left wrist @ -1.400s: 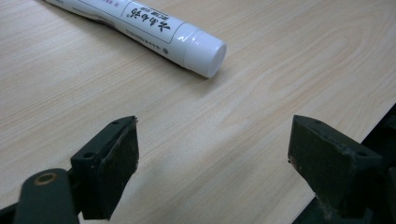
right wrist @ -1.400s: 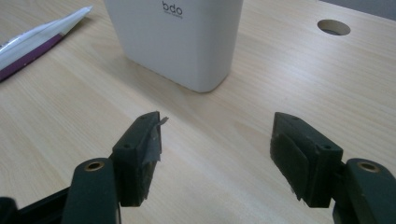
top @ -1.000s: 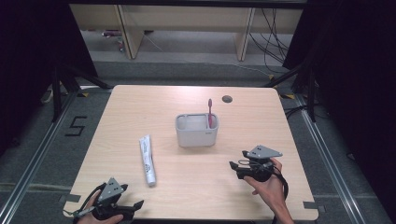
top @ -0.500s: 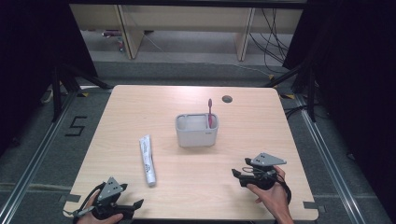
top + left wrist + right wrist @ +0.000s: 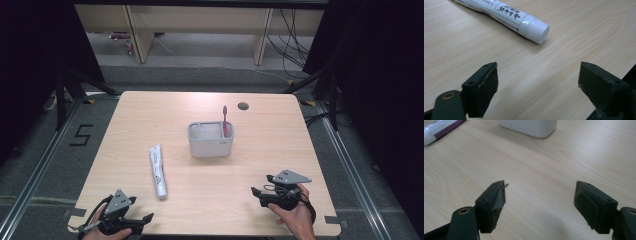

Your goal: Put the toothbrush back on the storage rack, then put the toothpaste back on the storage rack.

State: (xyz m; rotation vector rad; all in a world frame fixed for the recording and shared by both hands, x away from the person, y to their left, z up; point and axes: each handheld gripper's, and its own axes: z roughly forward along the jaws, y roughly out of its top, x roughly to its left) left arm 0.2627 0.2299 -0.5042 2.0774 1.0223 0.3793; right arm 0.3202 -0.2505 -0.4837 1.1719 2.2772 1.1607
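Left gripper [image 5: 142,220] at the desk's [image 5: 150,115] near left corner, jaws wide apart with nothing between them; the tube [image 5: 158,170] lies flat just ahead, its cap toward this gripper. Right gripper [image 5: 256,192] low over the near right part of the desk, its jaws having just been opening, now well apart over bare wood. White holder [image 5: 210,146] at the desk's centre, a pink toothbrush [image 5: 225,121] upright in its right compartment.
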